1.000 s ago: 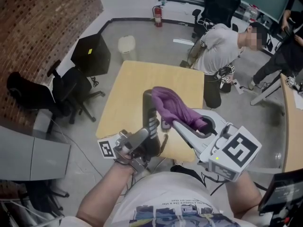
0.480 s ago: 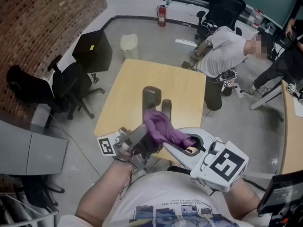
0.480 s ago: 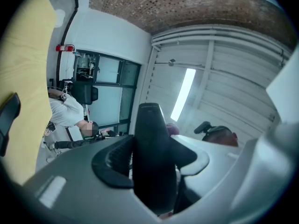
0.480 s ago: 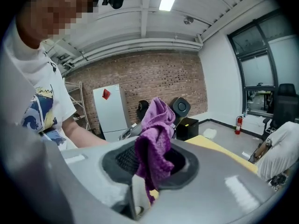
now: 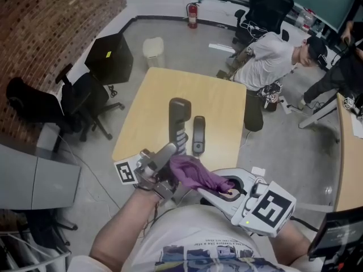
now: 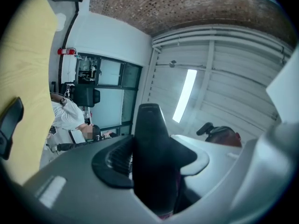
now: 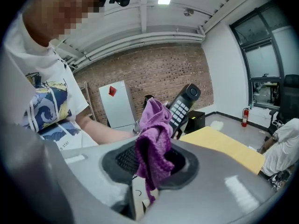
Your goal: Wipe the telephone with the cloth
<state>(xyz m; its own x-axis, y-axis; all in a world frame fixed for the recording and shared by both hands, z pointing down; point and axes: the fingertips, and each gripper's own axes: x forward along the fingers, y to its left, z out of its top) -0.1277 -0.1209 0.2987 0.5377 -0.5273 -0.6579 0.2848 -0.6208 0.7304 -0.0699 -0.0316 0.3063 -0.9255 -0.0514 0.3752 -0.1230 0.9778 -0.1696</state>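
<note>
Handset (image 5: 179,117) of the telephone, clamped upright between the partly open jaws of the left tongs (image 5: 169,162). Purple cloth (image 5: 195,174), bunched and pinched in the right tongs (image 5: 207,192), jaws narrow on it, just beside the left tongs' tips. The cloth covers the handset's lower end; contact cannot be told. Beyond both tips, the telephone's base (image 5: 198,135) lies on the table (image 5: 148,109).

Purple cloth (image 5: 193,174); black telephone handset (image 5: 179,115); tan table (image 5: 150,103); red-brown brick wall (image 5: 51,33).
</note>
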